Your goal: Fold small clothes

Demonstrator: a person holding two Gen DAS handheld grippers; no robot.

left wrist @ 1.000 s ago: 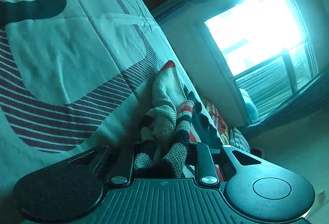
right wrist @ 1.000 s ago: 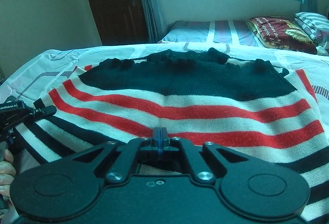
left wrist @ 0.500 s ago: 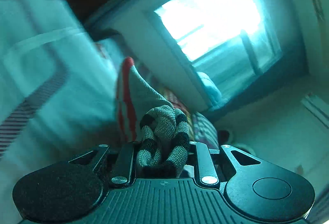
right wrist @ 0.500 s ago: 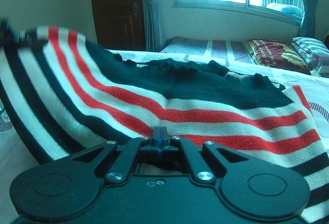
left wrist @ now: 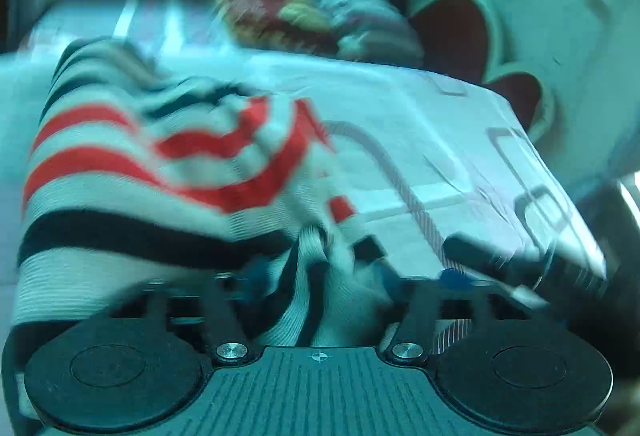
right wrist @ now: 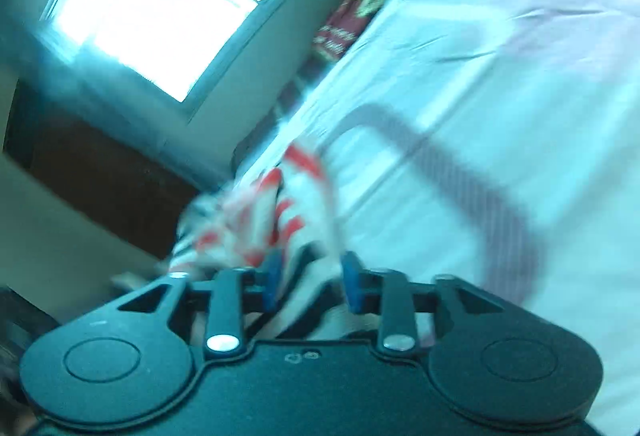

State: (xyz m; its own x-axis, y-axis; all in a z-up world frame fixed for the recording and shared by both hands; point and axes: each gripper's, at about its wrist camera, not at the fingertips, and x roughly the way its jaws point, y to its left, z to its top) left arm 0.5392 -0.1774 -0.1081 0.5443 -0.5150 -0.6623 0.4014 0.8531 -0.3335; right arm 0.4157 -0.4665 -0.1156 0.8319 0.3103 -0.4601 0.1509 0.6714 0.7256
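Note:
A small knit sweater (left wrist: 132, 172) with red, white and black stripes hangs bunched over the bed; both views are blurred by motion. My left gripper (left wrist: 320, 272) has its jaws spread wide, with sweater fabric lying loosely between them. My right gripper (right wrist: 308, 280) also stands open; its blue pads (right wrist: 352, 286) are apart, and the striped sweater (right wrist: 264, 224) runs between them and away to the upper left. The far part of the sweater is hidden behind its own folds.
The bed sheet (left wrist: 432, 140) is white with grey rounded line patterns and also shows in the right wrist view (right wrist: 500, 84). Pillows (left wrist: 304, 16) lie at the head of the bed. A bright window (right wrist: 168, 0) and a dark door (right wrist: 92, 172) stand beyond.
Both grippers swung sharply with the sweater lifted off the bed. Both were shut on the fabric earlier and now stand open around it.

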